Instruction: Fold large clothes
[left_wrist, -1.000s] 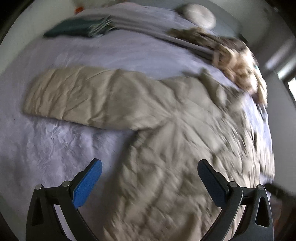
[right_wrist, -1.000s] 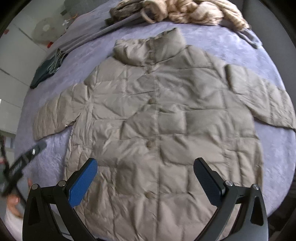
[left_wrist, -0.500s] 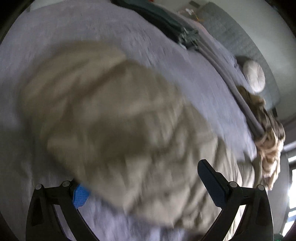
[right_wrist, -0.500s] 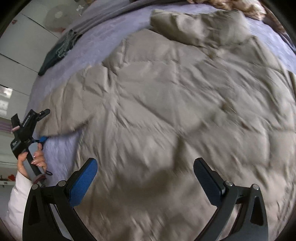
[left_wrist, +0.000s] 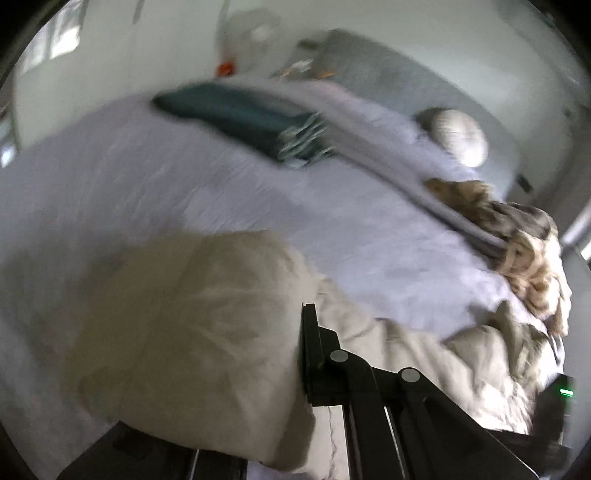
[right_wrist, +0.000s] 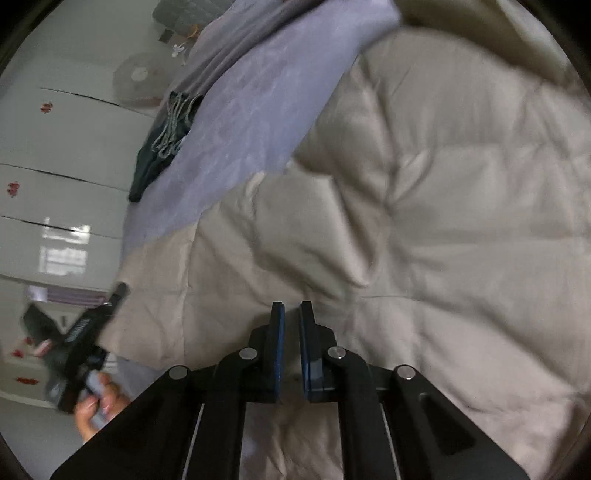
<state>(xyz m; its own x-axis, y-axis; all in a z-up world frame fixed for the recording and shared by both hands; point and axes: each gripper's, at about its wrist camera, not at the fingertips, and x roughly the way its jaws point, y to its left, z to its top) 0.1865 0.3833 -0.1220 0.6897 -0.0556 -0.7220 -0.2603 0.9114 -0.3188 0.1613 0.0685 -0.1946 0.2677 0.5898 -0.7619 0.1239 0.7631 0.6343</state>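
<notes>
A beige quilted puffer jacket (right_wrist: 424, 221) lies spread on the bed. In the left wrist view its sleeve (left_wrist: 207, 314) bulges up over my left gripper (left_wrist: 295, 321) and hides one finger. The jaws are closing and pinch the sleeve end. My right gripper (right_wrist: 291, 314) sits low over the jacket's body near the armpit, its blue pads closing with a thin fold of jacket fabric between them. The right wrist view also shows the left gripper (right_wrist: 118, 291) at the sleeve's cuff, held by a hand (right_wrist: 98, 402).
The lilac bed sheet (left_wrist: 184, 177) carries a folded teal garment (left_wrist: 240, 114), a grey blanket strip (left_wrist: 369, 147), a round cushion (left_wrist: 458, 136) and a tan knit heap (left_wrist: 524, 251). White wardrobe doors (right_wrist: 55, 147) and a fan (right_wrist: 138, 79) stand past the bed's edge.
Both grippers went from wide open to shut. The left one swung to the sleeve end and took hold of it. The right one dropped close onto the jacket's body.
</notes>
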